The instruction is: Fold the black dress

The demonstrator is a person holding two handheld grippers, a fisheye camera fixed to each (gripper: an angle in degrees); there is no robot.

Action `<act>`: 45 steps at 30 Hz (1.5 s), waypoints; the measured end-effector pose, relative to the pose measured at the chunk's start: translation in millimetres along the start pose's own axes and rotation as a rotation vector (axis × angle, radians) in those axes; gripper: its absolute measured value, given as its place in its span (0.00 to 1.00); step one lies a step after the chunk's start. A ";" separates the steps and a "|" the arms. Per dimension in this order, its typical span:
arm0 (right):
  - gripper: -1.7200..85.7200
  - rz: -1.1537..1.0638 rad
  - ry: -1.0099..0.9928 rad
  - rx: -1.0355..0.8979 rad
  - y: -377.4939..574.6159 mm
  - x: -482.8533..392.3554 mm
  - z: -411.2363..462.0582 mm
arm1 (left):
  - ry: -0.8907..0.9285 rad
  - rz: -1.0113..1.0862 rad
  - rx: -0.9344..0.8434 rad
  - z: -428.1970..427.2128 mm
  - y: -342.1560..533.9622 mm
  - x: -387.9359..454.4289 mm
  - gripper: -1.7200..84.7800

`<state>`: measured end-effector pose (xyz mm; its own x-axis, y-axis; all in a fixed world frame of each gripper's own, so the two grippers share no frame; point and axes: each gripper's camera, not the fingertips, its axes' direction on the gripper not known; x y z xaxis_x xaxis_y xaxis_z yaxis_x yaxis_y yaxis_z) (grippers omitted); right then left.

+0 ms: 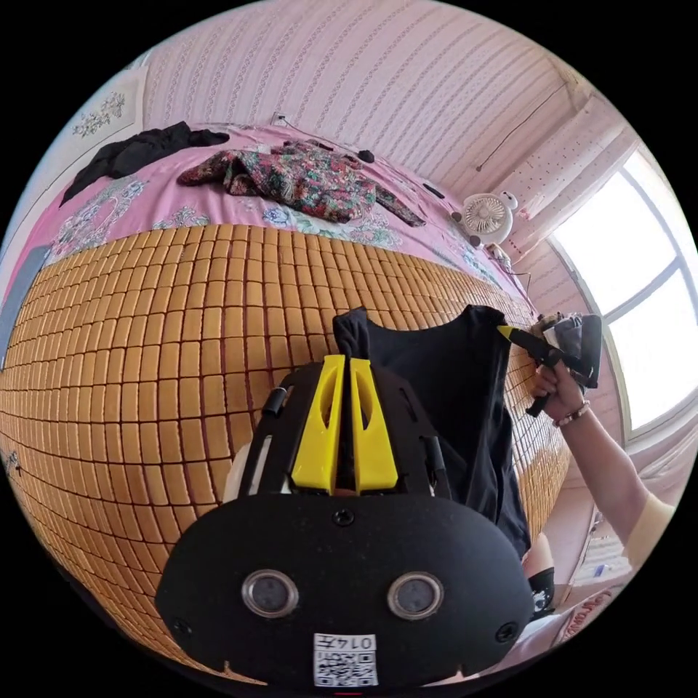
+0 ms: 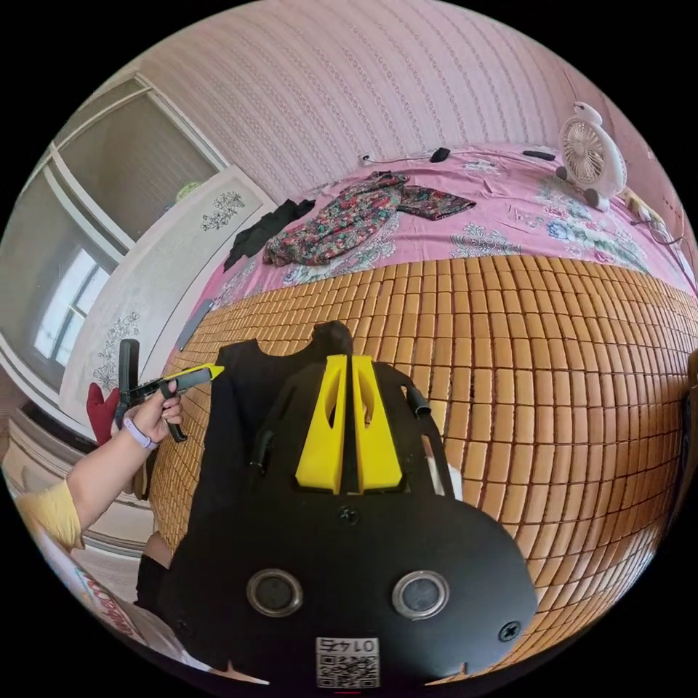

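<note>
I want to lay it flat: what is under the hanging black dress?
The bamboo mat lies below and behind the black dress, which both grippers hold up by its shoulders. The part of the mat behind the fabric is hidden.

Black sleeveless dress (image 1: 443, 407), held up by both shoulder straps; hanging over bamboo mat (image 1: 145, 349)

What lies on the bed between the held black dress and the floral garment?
Bare bamboo mat, then pink sheet, separates the black dress from the floral garment, in the left gripper view.

Black dress (image 1: 451, 407); yellow-jawed hand-held gripper (image 1: 351, 363); orange-brown tiled mat (image 1: 145, 349); pink floral sheet (image 1: 109, 211); multicolour floral garment (image 1: 305, 178).
</note>
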<state>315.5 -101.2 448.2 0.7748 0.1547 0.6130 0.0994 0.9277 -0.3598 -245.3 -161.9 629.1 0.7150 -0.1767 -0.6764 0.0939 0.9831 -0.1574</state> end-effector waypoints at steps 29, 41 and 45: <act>0.08 0.126 0.339 -0.390 262.7 -101.9 -28.1 | -0.264 0.170 -0.348 -45.7 366.7 154.2 0.01; 0.10 -0.168 0.320 -0.582 277.3 -171.1 -31.2 | -0.294 0.074 -0.258 -85.6 403.0 126.9 0.01; 0.10 -0.297 0.330 -0.363 239.6 -201.4 -36.1 | -0.182 0.242 -0.114 -106.9 404.0 174.5 0.01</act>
<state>205.8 77.6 213.1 0.8292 -0.2630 0.4932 0.5052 0.7301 -0.4601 -156.6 199.2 370.5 0.8201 0.0831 -0.5661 -0.1649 0.9817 -0.0948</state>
